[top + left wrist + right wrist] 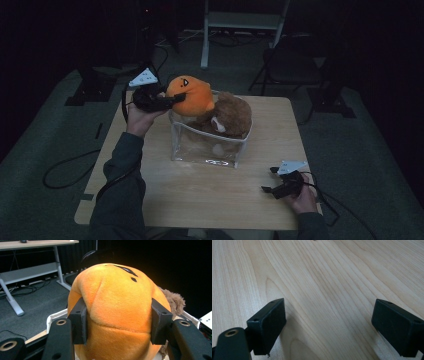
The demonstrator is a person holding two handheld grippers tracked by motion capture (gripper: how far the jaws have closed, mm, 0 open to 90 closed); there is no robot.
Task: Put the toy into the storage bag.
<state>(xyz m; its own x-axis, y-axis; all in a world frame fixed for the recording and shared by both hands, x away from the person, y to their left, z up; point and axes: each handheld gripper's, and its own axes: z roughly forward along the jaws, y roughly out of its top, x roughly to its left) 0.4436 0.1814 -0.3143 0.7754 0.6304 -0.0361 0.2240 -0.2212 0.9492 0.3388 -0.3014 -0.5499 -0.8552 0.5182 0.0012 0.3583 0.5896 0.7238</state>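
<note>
An orange plush toy [192, 95] hangs over the far left corner of a clear plastic box [207, 145]. My left gripper [175, 99] is shut on it from the left. In the left gripper view both black pads [81, 323] press into the sides of the orange plush toy [117, 307]. A brown plush toy [231, 115] sits inside the box, and its fur [175, 301] peeks out behind the orange one. My right gripper [269, 181] rests low on the table near the front right, open, with bare wood [329, 302] between its pads [268, 325].
The wooden table [210, 195] has free room in front of the box and to its right. Beyond it stand a white desk frame [240, 22], a dark chair [290, 65] and cables on the grey floor. A cable [65, 170] loops off the left edge.
</note>
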